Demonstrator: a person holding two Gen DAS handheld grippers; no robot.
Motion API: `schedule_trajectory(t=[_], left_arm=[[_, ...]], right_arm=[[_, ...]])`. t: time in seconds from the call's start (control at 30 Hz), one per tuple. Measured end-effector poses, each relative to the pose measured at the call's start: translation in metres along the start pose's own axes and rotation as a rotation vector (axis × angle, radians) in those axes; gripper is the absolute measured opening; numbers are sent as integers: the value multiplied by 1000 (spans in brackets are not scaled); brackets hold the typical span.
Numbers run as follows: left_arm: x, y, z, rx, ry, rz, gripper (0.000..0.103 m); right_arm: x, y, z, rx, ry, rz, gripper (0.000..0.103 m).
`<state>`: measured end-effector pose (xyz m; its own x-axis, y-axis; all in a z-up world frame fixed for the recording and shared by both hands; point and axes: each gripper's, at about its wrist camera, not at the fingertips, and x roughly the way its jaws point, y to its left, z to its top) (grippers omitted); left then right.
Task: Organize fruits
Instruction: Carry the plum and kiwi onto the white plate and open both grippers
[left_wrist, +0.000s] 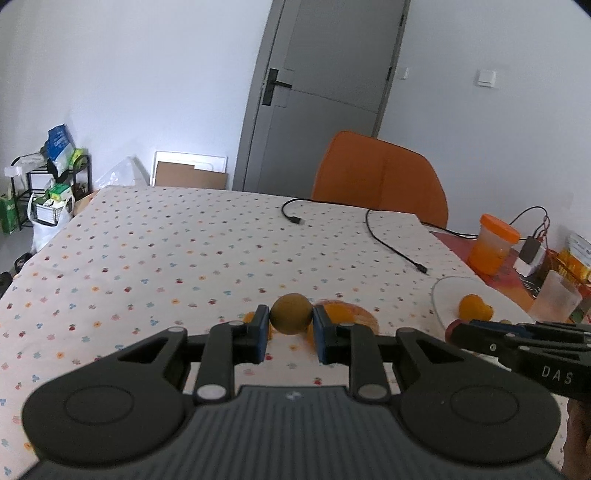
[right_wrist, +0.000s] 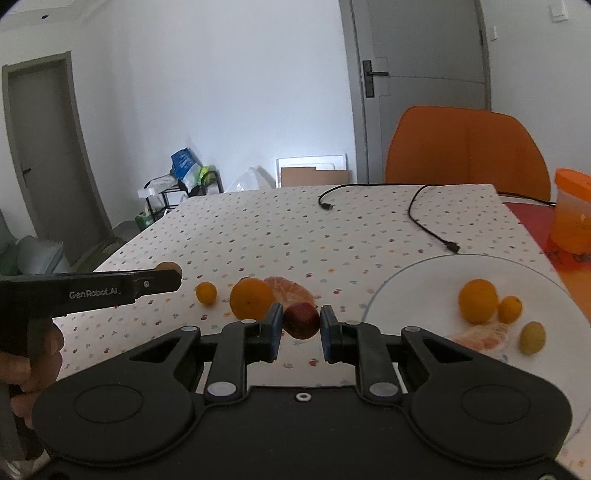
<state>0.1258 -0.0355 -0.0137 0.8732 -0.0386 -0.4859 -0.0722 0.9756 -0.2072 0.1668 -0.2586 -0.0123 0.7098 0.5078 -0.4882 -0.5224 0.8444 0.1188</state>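
Note:
My left gripper (left_wrist: 290, 325) is shut on a round brownish-green fruit (left_wrist: 290, 313) above the table; it also shows from the side in the right wrist view (right_wrist: 168, 277). My right gripper (right_wrist: 301, 325) is shut on a dark red fruit (right_wrist: 301, 320) above the table, left of the glass plate (right_wrist: 406, 280). On the plate lie an orange (right_wrist: 478, 301), a small orange fruit (right_wrist: 510, 309), a yellow fruit (right_wrist: 532, 336) and a peeled citrus piece (right_wrist: 484, 338). On the cloth lie an orange (right_wrist: 251, 297), a peeled citrus (right_wrist: 291, 290) and a small orange fruit (right_wrist: 206, 292).
A black cable (right_wrist: 428, 225) lies across the far part of the dotted tablecloth (right_wrist: 277, 236). An orange-lidded jar (right_wrist: 572, 210) stands at the right beside the plate. An orange chair (right_wrist: 465, 147) stands behind the table. A clear cup (left_wrist: 554, 299) stands right of the plate.

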Motion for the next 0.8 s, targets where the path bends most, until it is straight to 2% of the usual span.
schedule_trajectory(t=[0.8], left_arm=[[-1, -70, -1, 87, 1, -106, 24]], right_arm=[[-55, -55, -14, 79, -59, -103, 20]])
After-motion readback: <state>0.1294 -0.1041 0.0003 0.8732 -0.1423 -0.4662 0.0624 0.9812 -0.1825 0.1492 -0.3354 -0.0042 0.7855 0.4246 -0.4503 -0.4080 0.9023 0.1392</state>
